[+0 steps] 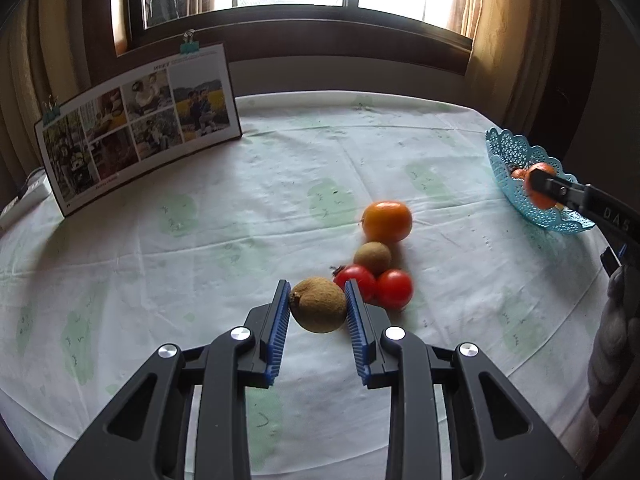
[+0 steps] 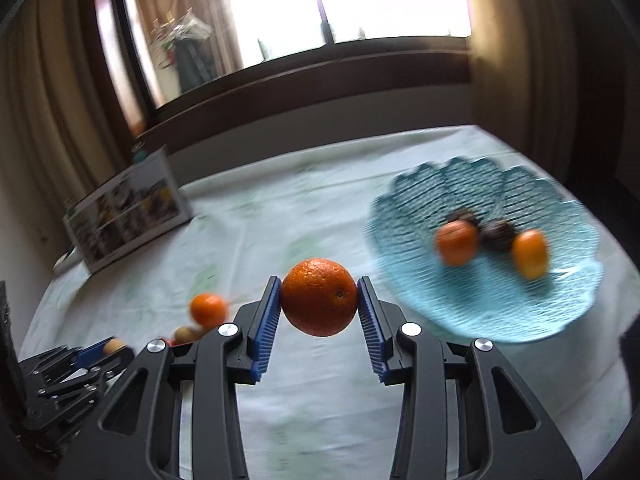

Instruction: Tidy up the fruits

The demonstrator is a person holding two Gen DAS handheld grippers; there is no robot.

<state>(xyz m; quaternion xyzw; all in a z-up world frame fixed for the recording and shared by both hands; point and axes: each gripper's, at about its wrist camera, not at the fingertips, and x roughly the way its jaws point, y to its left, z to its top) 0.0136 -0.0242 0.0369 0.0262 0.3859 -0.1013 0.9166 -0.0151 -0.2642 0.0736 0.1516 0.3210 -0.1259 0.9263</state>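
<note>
The right gripper, jaws clamped on an orange, hangs just left of the blue basket, while the left gripper grips a kiwi over the bench.

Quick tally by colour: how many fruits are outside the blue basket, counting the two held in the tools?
Orange: 2 (loose orange fruit; held orange in right tool)
Brown: 2 (loose kiwi; held kiwi in left tool)
Red: 2 (tomatoes)
Total: 6
</note>
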